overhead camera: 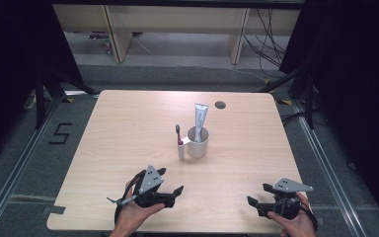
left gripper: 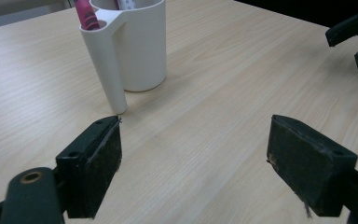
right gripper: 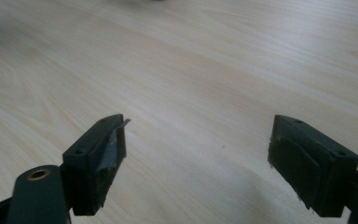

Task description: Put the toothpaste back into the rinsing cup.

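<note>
Left gripper [overhead camera: 170, 189]: released, jaws wide, nothing between.
Right gripper [overhead camera: 256, 194]: released, bare table [overhead camera: 128, 128] ahead.
Cup [left gripper: 135, 42]: ahead of left gripper, holding toothbrush [left gripper: 86, 14] and toothpaste tube [overhead camera: 200, 118].

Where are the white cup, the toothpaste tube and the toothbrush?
white cup [overhead camera: 198, 146], high view, on its front wall.
toothpaste tube [overhead camera: 200, 116], high view, on its upper body.
toothbrush [overhead camera: 178, 134], high view, on its handle.

A light wooden table [overhead camera: 128, 128] is being shown mid-scene, with a round grey grommet [overhead camera: 220, 104] being seen near its far edge. A black "5" marking [overhead camera: 60, 133] is being displayed on the grey floor [overhead camera: 177, 74] at left. Black cables [overhead camera: 269, 44] are being trailed at far right, beside beige desk panels [overhead camera: 177, 19].
</note>
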`<state>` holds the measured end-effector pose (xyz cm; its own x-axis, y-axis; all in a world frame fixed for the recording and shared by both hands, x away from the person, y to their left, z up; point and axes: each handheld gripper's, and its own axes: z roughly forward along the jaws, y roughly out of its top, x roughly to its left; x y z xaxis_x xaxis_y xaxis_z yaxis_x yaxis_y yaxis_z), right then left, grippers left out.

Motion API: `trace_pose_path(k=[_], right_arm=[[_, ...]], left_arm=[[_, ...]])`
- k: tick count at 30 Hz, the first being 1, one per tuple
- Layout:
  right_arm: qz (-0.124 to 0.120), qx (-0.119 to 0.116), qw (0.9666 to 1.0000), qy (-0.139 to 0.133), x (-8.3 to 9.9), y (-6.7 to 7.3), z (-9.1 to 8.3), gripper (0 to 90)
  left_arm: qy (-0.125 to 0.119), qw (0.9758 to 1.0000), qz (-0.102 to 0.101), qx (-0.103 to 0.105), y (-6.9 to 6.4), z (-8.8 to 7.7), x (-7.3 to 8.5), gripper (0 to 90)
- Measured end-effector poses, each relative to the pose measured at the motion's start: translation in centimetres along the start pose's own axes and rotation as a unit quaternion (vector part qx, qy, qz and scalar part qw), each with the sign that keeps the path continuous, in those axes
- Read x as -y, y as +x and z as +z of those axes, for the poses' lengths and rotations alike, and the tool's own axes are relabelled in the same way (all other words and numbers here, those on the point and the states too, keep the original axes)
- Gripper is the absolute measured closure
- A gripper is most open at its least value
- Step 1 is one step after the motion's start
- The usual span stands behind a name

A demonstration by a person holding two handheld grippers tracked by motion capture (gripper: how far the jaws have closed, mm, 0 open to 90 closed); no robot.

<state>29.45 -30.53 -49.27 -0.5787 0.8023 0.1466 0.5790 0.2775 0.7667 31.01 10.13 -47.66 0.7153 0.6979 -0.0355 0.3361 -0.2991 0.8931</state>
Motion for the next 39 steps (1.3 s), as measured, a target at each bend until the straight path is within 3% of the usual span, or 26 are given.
trace_pose_path(k=[1,5,8,9,11,14,15,16,18,19,20,23,24,25,26,28,29,30,31,33,34,35,37,39], right_arm=[[-0.012,0.002,0.9999,0.001,-0.1,-0.2,0.0,16.0],[-0.019,0.001,0.9998,-0.001,0.0,0.1,0.0,15.9],[-0.018,0.006,0.9998,-0.003,0.0,0.2,0.2,15.9],[-0.018,-0.002,0.9998,-0.003,0.1,0.3,0.1,15.9],[-0.008,-0.003,1.0000,0.000,0.2,0.6,0.0,15.9],[-0.020,-0.004,0.9998,-0.001,0.3,0.6,-0.2,16.0],[-0.008,-0.002,1.0000,0.002,0.4,0.8,-0.3,16.0],[-0.022,-0.005,0.9997,-0.003,0.5,0.7,-0.3,16.0],[-0.013,-0.006,0.9999,0.002,0.7,1.0,-0.5,16.1],[-0.027,0.000,0.9996,-0.004,0.7,0.8,-0.5,16.0],[-0.020,-0.008,0.9998,-0.001,0.8,1.0,-0.6,16.1],[-0.027,-0.009,0.9996,0.002,1.0,1.2,-0.7,16.0],[-0.029,-0.010,0.9995,0.002,1.2,1.4,-0.7,16.0],[-0.033,-0.012,0.9994,0.005,1.2,1.5,-0.8,16.0],[-0.031,-0.016,0.9993,0.012,1.4,1.6,-0.8,16.0],[-0.048,-0.017,0.9986,0.015,1.5,1.7,-0.8,16.0],[-0.036,-0.024,0.9989,0.019,1.6,2.0,-0.8,16.0],[-0.043,-0.019,0.9987,0.018,1.6,2.0,-0.8,16.0],[-0.045,-0.022,0.9986,0.017,1.7,2.1,-0.8,16.0],[-0.049,-0.021,0.9982,0.027,1.7,2.3,-0.7,16.0],[-0.059,-0.023,0.9977,0.026,1.8,2.2,-0.6,16.1],[-0.058,-0.033,0.9972,0.032,1.8,2.3,-0.5,16.2],[-0.058,-0.024,0.9974,0.035,1.8,2.4,-0.6,16.2],[-0.060,-0.023,0.9974,0.033,1.8,2.4,-0.7,16.2]], left_arm=[[-0.003,1.0000,-0.003,0.002,0.1,-0.1,0.2,16.9],[0.005,0.9999,-0.005,-0.007,0.4,-0.9,0.9,15.7],[0.011,0.9999,-0.010,0.002,0.6,-1.4,1.6,15.6],[0.013,0.9999,-0.010,0.001,0.5,-1.6,1.8,15.5],[0.018,0.9998,-0.004,0.003,0.4,-1.9,2.1,15.6],[0.023,0.9997,0.006,0.006,0.1,-2.3,2.6,15.6],[0.030,0.9995,0.014,0.005,0.0,-2.5,2.7,15.6],[0.035,0.9992,0.018,0.006,-0.2,-2.7,2.9,15.6],[0.035,0.9991,0.018,0.013,-0.5,-2.8,3.1,15.6],[0.036,0.9991,0.020,0.011,-0.7,-2.9,3.2,15.6],[0.038,0.9989,0.025,0.013,-0.9,-3.0,3.3,15.6],[0.043,0.9982,0.039,0.012,-1.4,-3.2,3.6,15.7],[0.039,0.9986,0.034,0.013,-1.6,-3.2,3.7,15.7],[0.052,0.9976,0.044,0.013,-1.6,-3.4,3.8,15.7],[0.050,0.9980,0.036,0.016,-1.8,-3.3,4.0,15.7],[0.060,0.9972,0.039,0.020,-1.9,-3.3,4.4,15.7],[0.063,0.9972,0.032,0.023,-2.1,-3.2,4.5,15.7],[0.066,0.9970,0.031,0.026,-2.1,-3.1,4.7,15.7],[0.075,0.9961,0.040,0.025,-1.9,-3.0,4.8,15.7],[0.074,0.9967,0.029,0.018,-2.0,-2.8,5.0,15.7],[0.087,0.9952,0.043,0.015,-1.7,-2.9,4.9,15.7],[0.078,0.9964,0.031,0.016,-1.9,-2.9,5.0,15.7],[0.080,0.9958,0.041,0.016,-1.8,-3.0,4.9,15.7],[0.072,0.9968,0.031,0.016,-1.8,-2.9,4.9,15.7]])
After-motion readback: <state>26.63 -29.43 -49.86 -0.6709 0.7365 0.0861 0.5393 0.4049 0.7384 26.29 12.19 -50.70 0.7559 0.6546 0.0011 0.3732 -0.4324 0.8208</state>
